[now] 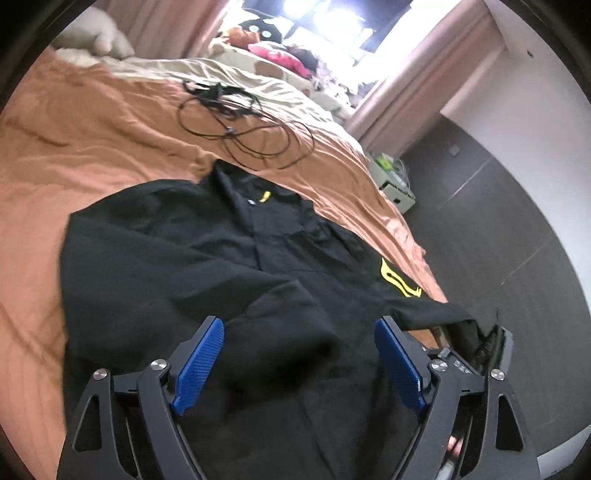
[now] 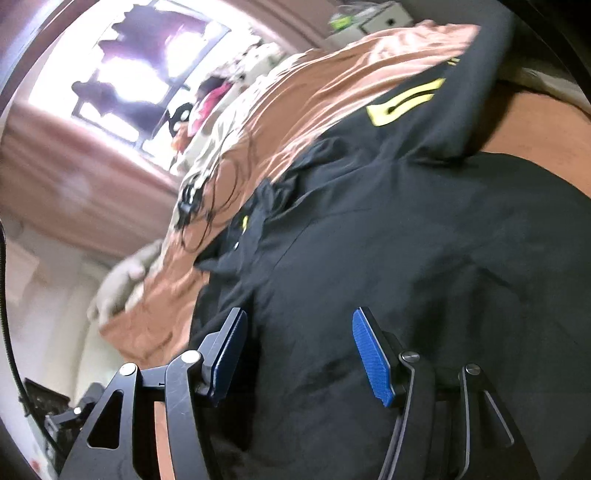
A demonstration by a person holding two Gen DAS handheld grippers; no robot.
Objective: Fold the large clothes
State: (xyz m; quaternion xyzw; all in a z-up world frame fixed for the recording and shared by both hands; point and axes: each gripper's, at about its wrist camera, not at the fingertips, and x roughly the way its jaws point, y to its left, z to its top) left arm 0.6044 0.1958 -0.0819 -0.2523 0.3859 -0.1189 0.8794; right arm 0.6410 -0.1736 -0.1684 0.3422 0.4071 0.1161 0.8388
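L gripper (image 1: 299, 332) hovered over the near hem area of the black jacket (image 1: 207, 258); jaws stood wide apart, blue pads (image 1: 199, 360) clear of cloth, nothing clamped between them. R gripper (image 2: 299, 332) sat over the same jacket (image 2: 424, 277); jaws apart, blue pad (image 2: 373, 358) facing dark fabric; contact w/ cloth could not be told from the blurred view.

Jacket lay spread on the bed (image 1: 92, 147), front up, collar pointing away from the grippers; one sleeve folded across the body nr the L gripper; yellow print (image 1: 397, 278) on the sleeve toward the bed's floor-side edge; small yellow tag (image 1: 264, 196) at the collar.

Beyond the jacket's collar: a tangle of black cable (image 1: 240, 122) on the orange bed cover; further still, a beige quilt (image 1: 251, 79) and soft toys (image 1: 266, 44) at the far end of the bed; behind those, pink curtains (image 1: 424, 74) and a bright window (image 1: 325, 18). To the side of the bed past the jacket's printed sleeve: dark tiled floor (image 1: 498, 221) w/ a small white box-like unit (image 1: 393, 181) against the bed.
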